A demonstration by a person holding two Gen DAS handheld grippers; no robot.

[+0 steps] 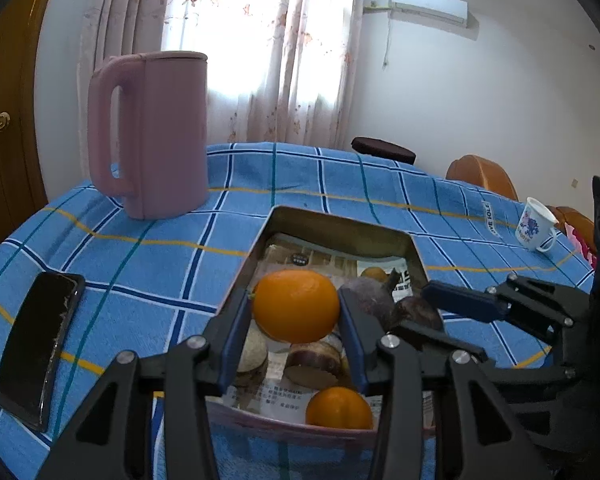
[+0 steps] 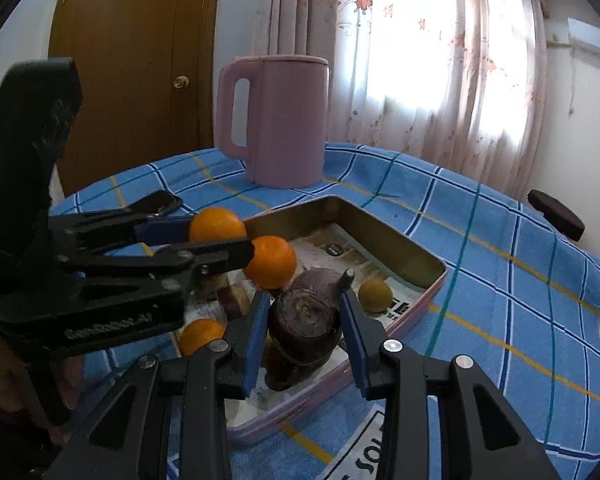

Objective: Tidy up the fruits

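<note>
Between the blue pads of the left tool (image 1: 296,312) sits an orange (image 1: 296,306), held above the tin tray (image 1: 340,224). I judge it light, firm and round with a waxy skin, so it could roll or slip; a grip across its widest middle, as here, suits it best. Its skin is bright, smooth and unblemished. In the right wrist view a dark purple-brown fruit (image 2: 304,316) with a short stem stands in the tray between the pads of the right tool (image 2: 305,336); whether the pads press it I cannot tell. It looks harder and heavier, best taken around its broad body. More oranges and cut, pale-fleshed pieces lie on printed paper lining the tray. Around it, on the blue checked worktop (image 1: 140,264), stand a pink kettle (image 1: 156,132), a phone (image 1: 40,344) and a small cup (image 1: 536,228).
</note>
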